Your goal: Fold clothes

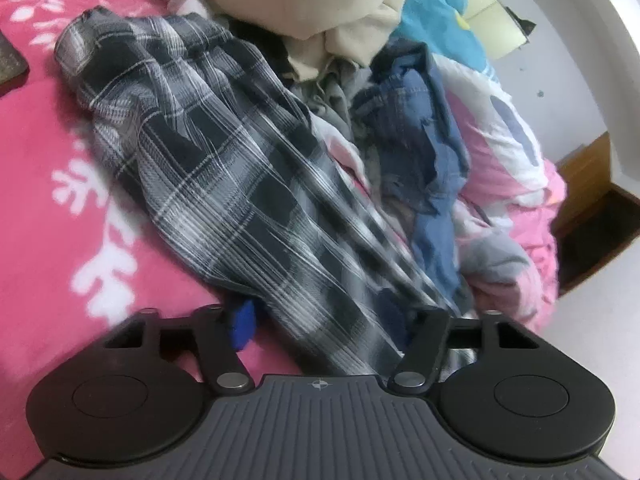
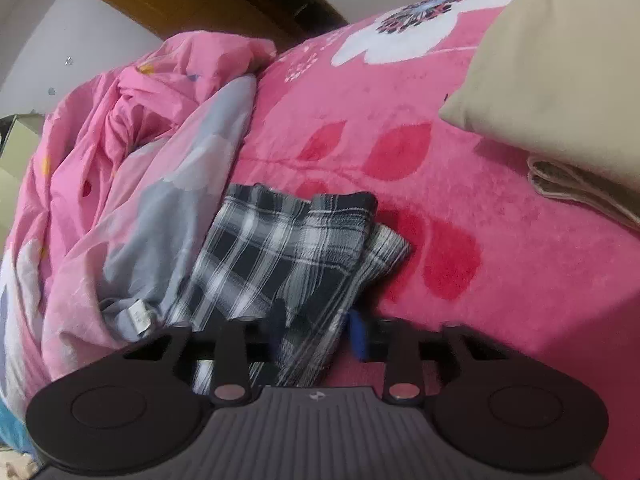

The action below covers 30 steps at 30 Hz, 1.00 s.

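Two grippers work on one plaid garment that lies on a pink fleece blanket, which serves as the landmark for everything else.

From the left wrist view, the grey, black and white checked cloth stretches diagonally across the blanket, from a bunched end far up the blanket down to the left gripper. Its blue-tipped fingers stand partly apart with the near end of the cloth running between them; whether the pads actually press the fabric I cannot tell, as the cloth hides the tips. Beyond the plaid garment, toward the far edge of the blanket, sits a heap of other clothes: a beige garment on top, a blue denim piece beside it, and a pink floral quilt at the heap's right.

From the right wrist view, a folded end of the same plaid garment lies on the blanket, touching the crumpled pink floral quilt to its left. The right gripper has its jaws drawn fairly close, a strip of plaid cloth passing between the fingers and apparently pinched there. A beige pillow rests on the blanket's far right.
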Tool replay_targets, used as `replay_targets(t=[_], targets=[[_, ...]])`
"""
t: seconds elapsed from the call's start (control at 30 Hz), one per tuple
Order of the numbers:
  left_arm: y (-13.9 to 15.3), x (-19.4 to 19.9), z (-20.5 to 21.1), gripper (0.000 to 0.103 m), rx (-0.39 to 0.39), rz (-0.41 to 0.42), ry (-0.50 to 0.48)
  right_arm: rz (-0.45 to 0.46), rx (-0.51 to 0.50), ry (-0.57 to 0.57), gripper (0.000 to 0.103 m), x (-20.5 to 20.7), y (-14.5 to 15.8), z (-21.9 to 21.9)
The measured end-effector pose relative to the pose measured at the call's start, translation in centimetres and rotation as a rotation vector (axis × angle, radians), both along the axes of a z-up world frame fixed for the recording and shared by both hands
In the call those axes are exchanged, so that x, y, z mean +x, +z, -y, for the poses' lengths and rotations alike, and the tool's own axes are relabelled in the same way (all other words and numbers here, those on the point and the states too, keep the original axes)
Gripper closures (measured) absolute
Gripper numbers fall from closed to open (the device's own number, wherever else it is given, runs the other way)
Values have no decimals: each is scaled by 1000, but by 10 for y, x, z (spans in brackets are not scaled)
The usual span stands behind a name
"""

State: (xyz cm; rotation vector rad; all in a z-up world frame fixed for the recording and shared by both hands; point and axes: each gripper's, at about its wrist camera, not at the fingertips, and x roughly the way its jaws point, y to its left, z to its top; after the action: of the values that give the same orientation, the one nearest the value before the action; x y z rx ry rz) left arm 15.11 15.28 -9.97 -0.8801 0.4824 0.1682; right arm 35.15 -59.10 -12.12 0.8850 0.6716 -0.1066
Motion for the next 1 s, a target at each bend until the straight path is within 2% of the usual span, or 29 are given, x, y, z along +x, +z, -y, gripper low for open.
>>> replay_targets(t=[0.07,0.13,0.17,0.3,0.43,0.57,1.0], targets=[[-1,2,0,77,37,-14,23,8,-22,-8,93,1,-1,-2],[-2,1,-2,91,56,-24,36,20,-51,-16,97,0,0,-4],[-1,2,-2,94,58,-27,38,32,-68,-22,97,-2,4,-6],[13,-3,-2,96,70,11,31,75,-107,-54,98,-13,19,-7],[27,-8,-7,97,46,45,19,91,-134,-63,98,-25,36,-7],[31,-20,-10,97,15,46,3,91,-146,-66,98,-47,52,-3],[41,-73,-17,97,-88,36,-104,72,-144,-119,98,-176,94,37]])
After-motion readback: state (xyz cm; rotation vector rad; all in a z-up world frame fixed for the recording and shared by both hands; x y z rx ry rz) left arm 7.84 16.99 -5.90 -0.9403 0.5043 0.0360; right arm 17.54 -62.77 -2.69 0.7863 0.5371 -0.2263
